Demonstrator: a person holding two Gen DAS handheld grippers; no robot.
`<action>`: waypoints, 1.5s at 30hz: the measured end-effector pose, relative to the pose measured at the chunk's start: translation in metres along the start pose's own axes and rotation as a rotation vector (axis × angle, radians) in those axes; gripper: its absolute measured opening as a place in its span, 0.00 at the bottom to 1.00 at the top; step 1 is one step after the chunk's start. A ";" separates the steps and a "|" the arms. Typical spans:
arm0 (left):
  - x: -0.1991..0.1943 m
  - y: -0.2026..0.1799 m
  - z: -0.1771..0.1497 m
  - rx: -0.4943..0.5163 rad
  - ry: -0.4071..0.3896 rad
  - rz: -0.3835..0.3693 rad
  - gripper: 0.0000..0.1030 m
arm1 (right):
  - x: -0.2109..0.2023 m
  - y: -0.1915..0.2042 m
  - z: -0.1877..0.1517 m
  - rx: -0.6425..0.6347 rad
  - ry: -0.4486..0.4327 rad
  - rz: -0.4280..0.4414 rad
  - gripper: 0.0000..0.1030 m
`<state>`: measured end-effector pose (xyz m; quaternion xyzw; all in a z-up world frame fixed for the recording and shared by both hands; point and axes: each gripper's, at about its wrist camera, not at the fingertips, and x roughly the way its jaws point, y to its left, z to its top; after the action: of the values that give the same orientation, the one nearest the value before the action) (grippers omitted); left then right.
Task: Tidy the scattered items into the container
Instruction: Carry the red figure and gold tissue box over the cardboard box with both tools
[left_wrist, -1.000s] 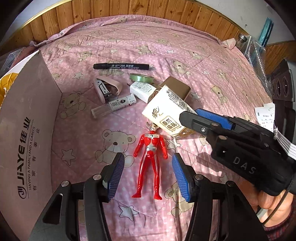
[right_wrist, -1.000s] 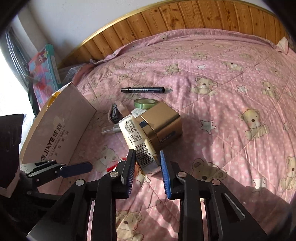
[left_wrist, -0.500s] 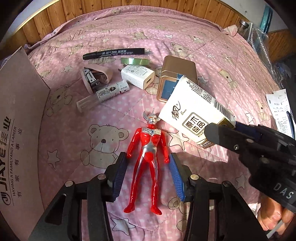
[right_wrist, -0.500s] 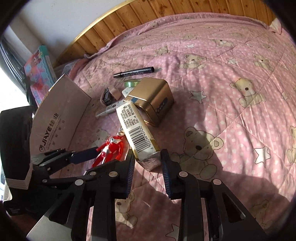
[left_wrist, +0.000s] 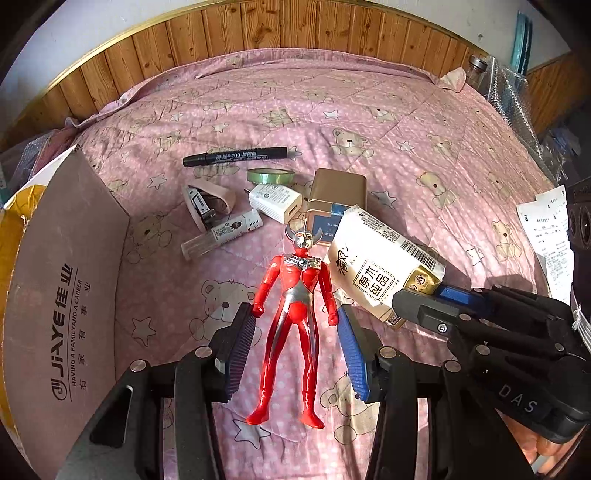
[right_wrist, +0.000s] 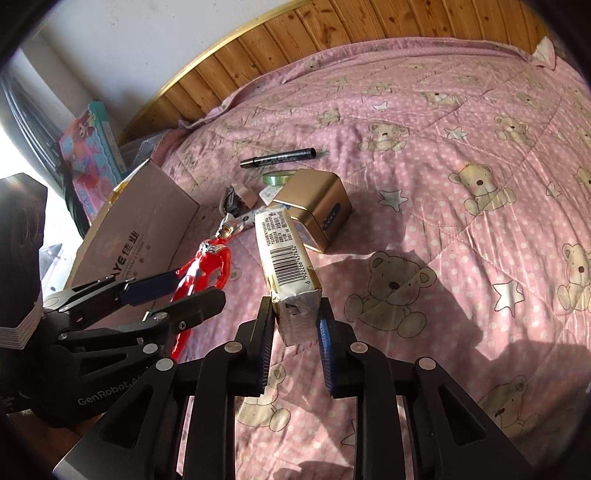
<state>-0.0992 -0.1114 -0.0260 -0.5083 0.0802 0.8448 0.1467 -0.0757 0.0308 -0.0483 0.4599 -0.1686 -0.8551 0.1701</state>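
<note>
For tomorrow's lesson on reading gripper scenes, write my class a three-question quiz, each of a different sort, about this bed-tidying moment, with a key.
1. True or false: the right gripper is shut on the tissue pack.
2. What lies between the left gripper's fingers?
A. black marker
B. red toy figure
C. gold tin
3. Fill in: the cardboard box lies to the figure's ____ in the left wrist view.

Key: 1 true; 2 B; 3 left
</note>
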 end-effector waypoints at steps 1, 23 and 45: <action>-0.004 0.000 -0.001 -0.001 -0.005 0.004 0.46 | -0.002 0.001 -0.001 0.000 -0.002 0.000 0.23; -0.090 0.014 -0.009 -0.054 -0.162 0.029 0.46 | -0.047 0.050 -0.022 -0.070 -0.053 0.021 0.22; -0.168 0.082 -0.045 -0.188 -0.293 0.029 0.46 | -0.063 0.161 -0.036 -0.258 -0.065 0.060 0.22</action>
<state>-0.0144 -0.2292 0.0995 -0.3900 -0.0139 0.9156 0.0966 0.0089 -0.0885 0.0505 0.4009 -0.0765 -0.8787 0.2477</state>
